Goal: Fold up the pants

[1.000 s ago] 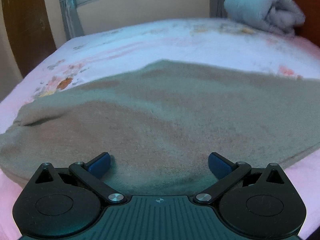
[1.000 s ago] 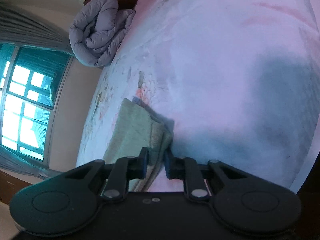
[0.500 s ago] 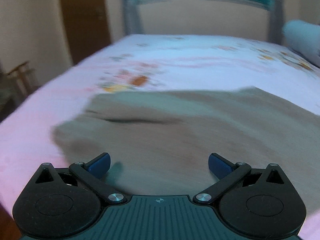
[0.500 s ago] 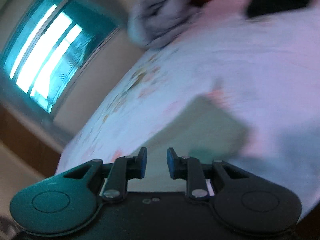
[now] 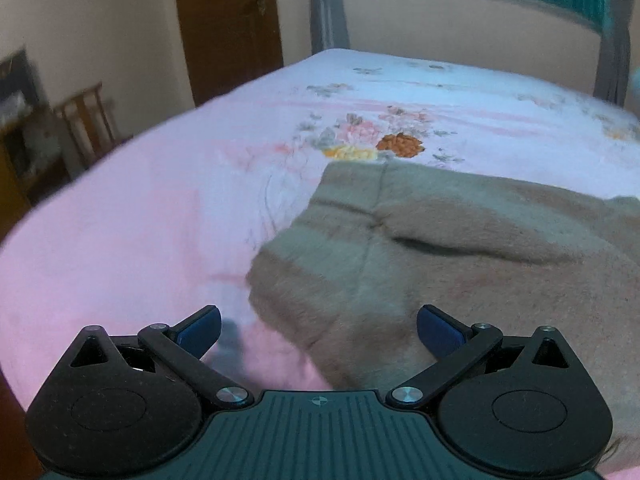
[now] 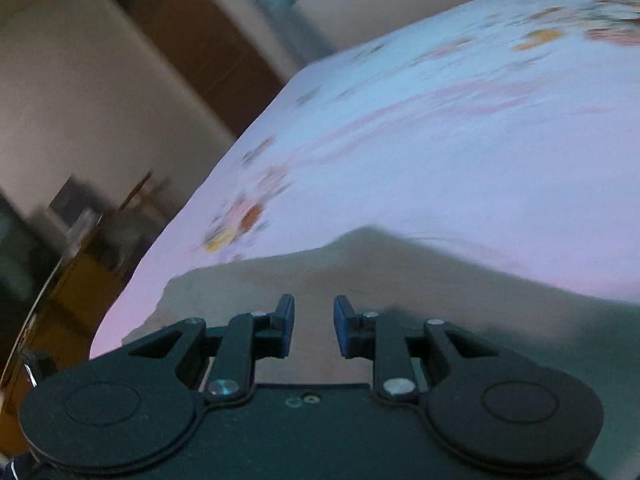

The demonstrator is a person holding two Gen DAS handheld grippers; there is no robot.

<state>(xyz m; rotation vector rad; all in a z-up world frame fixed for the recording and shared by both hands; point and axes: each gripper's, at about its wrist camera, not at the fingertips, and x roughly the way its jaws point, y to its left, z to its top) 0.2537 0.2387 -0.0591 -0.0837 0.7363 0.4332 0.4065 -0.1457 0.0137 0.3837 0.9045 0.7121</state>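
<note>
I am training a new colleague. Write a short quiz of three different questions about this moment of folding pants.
1. True or false: the left gripper holds the fuzzy grey-brown pants.
2. The pants lie on: A) a wooden floor B) the pink floral bedsheet C) a chair.
3. Fill in: the right gripper has its jaws narrowly ____, with nothing between them.

Key: 1 false, its jaws are wide open; 2 B; 3 apart.
</note>
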